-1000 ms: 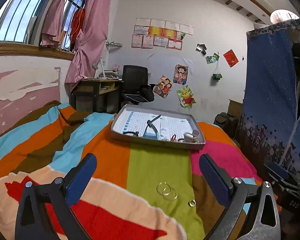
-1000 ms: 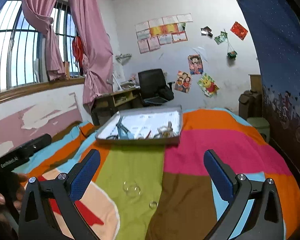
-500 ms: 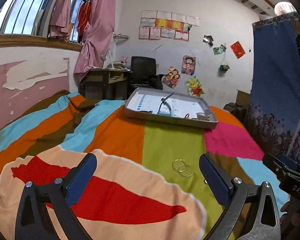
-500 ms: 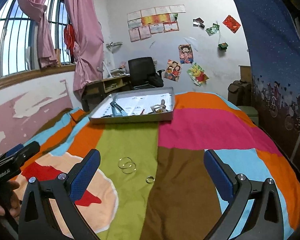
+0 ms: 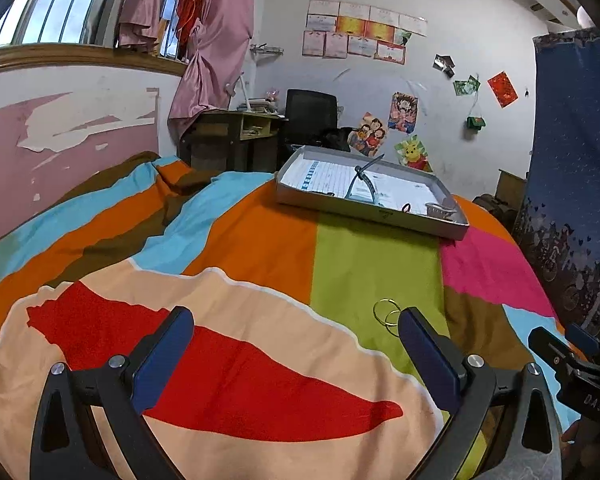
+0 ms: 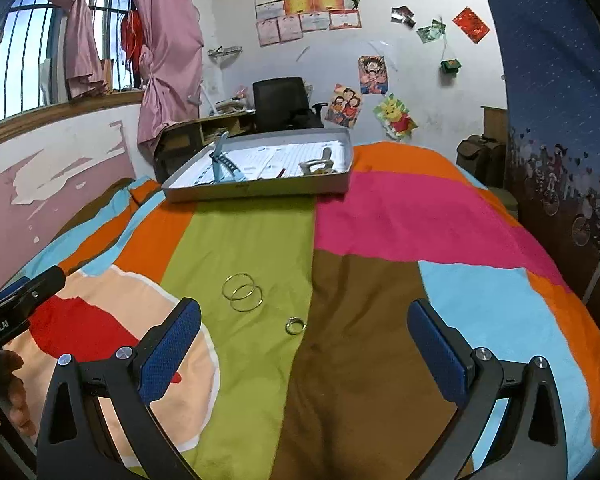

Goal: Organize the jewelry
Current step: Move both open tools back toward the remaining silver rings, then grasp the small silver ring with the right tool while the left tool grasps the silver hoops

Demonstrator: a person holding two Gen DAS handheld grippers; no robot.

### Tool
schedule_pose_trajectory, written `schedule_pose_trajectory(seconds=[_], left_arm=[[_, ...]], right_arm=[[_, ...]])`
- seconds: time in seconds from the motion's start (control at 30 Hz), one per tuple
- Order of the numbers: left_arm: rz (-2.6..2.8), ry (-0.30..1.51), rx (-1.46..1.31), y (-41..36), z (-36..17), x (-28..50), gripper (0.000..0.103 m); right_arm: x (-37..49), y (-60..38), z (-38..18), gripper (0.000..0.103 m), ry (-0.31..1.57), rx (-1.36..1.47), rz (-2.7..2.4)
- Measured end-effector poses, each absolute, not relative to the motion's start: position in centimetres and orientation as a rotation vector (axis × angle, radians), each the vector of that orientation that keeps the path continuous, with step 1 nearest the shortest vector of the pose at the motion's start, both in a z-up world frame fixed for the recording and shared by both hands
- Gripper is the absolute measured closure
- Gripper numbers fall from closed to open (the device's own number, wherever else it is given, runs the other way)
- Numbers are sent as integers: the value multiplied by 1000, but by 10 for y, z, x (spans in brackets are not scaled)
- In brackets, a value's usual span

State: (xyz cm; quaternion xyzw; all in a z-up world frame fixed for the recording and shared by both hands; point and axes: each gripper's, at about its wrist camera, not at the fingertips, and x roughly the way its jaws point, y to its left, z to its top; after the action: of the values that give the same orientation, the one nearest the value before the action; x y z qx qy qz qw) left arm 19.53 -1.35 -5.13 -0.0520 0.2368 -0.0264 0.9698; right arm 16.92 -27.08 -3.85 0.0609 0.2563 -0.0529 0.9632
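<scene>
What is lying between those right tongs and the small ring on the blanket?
Nothing visible. The right tongs are open, and only bare blanket lies before the ring. The two bangles sit farther off, to its left.

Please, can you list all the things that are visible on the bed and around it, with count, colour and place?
thin bangles: two, gold, overlapping on the green stripe of the bedspread
small ring: one, silver, at the edge of the green and brown stripes, nearer than the bangles
tray: one, grey, at the far end of the bed, holding small items too small to name
bedspread: one, many-coloured stripes, covering the bed
office chair: one, black, behind the tray by the desk
curtains: pink, tied at the window
left gripper: one, black with blue pads, open, above the red patch
right gripper: one, black with blue pads, open, near the ring
</scene>
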Motion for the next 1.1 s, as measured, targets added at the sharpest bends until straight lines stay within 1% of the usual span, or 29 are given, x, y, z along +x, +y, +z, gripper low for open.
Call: schedule_pose_trajectory(seconds=[0.33,0.57,0.7,0.97,1.0,1.03,1.07,1.1], left_arm=[[-46,543,-105,-18,-67,212,0],[-128,607,15,-32,-80,247,0],[-186,643,-22,-39,-92,270,0],[-329,717,-28,-60,-108,312,0],[-344,724,-28,-63,-111,317,0],[-357,726,-28,-64,-113,319,0],[-373,725,-30,-67,-114,322,2],[-388,725,-32,-68,-115,325,7]], right_arm=[[183,-264,-52,1,573,109,-104],[202,-265,-63,1,631,91,-80],[211,-273,-74,1,682,117,-100],[236,-273,-90,2,709,106,-83],[240,-272,-93,3,722,109,-74],[243,-271,-95,8,731,110,-67],[246,-270,-98,18,741,110,-57],[249,-268,-101,24,753,106,-49]])
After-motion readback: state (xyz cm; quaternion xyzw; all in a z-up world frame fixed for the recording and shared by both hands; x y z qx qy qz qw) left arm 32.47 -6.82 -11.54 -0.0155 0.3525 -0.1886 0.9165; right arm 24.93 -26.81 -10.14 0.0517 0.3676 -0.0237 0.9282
